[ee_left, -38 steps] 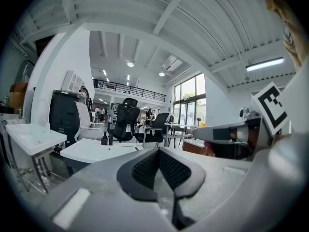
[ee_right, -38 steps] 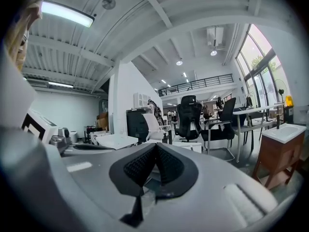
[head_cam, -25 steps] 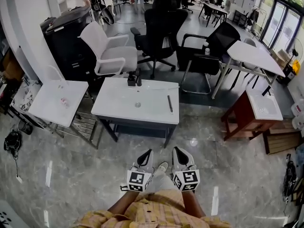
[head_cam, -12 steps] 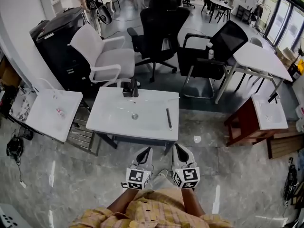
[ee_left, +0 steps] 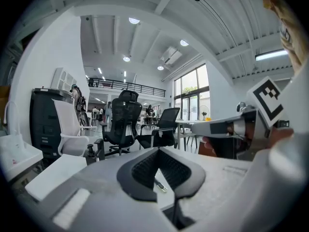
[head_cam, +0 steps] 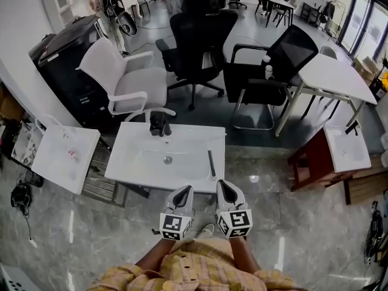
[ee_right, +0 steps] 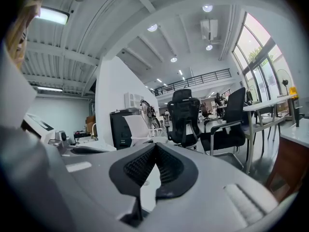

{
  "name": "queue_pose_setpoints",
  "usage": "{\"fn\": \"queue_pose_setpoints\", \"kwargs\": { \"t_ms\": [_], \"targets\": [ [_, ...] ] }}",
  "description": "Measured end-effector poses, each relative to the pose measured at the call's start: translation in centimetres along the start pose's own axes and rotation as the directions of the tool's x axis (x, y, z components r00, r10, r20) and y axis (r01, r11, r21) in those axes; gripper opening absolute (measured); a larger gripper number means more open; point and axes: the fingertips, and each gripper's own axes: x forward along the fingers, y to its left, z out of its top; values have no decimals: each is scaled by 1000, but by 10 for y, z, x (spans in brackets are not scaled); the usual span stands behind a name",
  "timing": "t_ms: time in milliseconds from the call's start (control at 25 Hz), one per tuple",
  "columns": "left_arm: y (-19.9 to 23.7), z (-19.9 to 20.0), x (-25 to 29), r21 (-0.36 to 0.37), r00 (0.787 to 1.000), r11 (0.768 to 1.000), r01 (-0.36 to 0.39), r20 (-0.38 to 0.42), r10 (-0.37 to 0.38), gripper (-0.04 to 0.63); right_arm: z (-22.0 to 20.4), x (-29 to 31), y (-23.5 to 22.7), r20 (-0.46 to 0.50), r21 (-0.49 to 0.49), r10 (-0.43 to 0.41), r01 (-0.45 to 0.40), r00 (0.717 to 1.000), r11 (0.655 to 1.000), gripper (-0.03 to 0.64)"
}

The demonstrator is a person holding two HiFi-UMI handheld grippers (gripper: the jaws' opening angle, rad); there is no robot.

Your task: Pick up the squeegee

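A: Where is the squeegee (head_cam: 211, 162)?

B: It lies flat on the white basin top (head_cam: 139, 165), on the right part, right of the drain hole (head_cam: 167, 160). Its length runs near to far. A dark faucet (head_cam: 159, 125) stands at the far edge.

A: And the grippers?

B: They are side by side at the top's near edge, neither touching the squeegee. The left gripper (head_cam: 187, 191) has its jaws clenched, tips meeting, with nothing between them. The right gripper (head_cam: 221, 185) is the same: pinched together and empty.

A: Which is closer to it?

B: The right one. The squeegee lies just beyond its tips, slightly to the left.
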Motion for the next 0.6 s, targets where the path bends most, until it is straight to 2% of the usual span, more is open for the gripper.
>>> {"fn": "queue_pose_setpoints", "kwargs": {
  "t_ms": [360,600],
  "targets": [
    [4,-7,16,-5,999,1000,-7,-38,7,-2,-11,22,-16,-42,31,-19,21,999,999,-8],
    [10,-27,31,-16,997,1000,-6,-75,5,-2,-38,32,-27,-113,54,-30,37,993,998,-6]
  ]
}}
